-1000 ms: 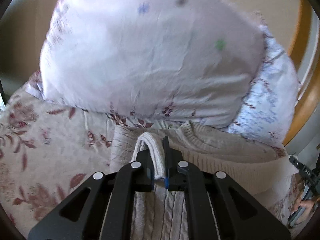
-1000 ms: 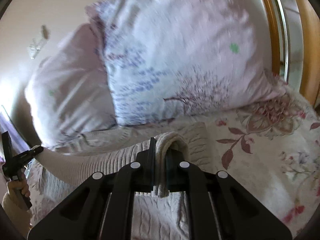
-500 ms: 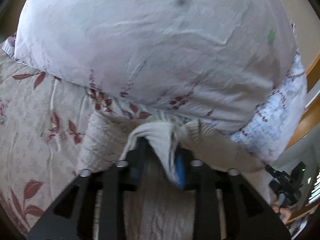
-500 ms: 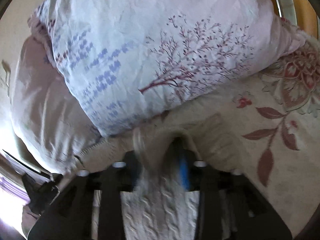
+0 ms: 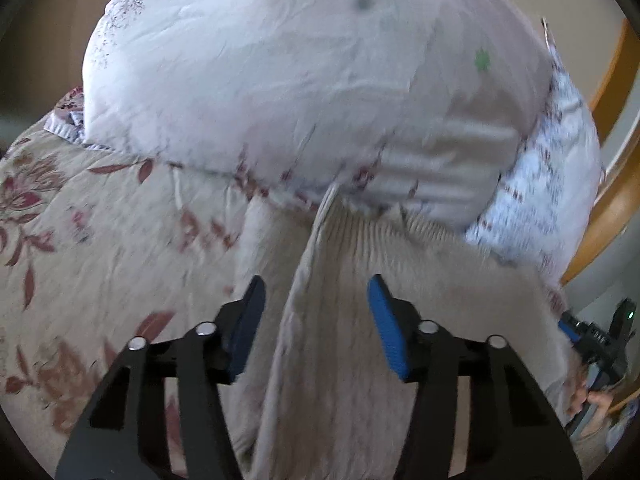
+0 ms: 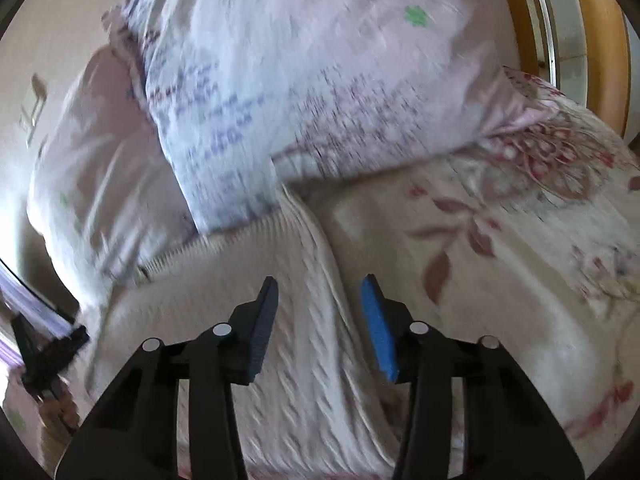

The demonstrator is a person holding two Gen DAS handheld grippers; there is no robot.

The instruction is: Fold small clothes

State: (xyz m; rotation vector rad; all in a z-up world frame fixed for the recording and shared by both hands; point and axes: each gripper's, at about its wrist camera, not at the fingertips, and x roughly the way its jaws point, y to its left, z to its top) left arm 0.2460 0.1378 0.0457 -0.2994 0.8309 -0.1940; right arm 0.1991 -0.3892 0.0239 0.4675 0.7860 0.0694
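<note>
Left wrist view: left gripper gapes wide, holding nothing, over the cream sweater, which lies below the pillows. Right gripper likewise spread, empty.

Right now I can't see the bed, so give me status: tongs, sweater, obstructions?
Left tongs open, empty. Right tongs open, empty. Cream knit sweater flat on floral bedspread, top edge against pillows. Nothing else in the way.

Cream cable-knit sweater: flat on floral-covered bed, ribbed edge tucked against pillows at head of bed, raised fold along middle.
</note>
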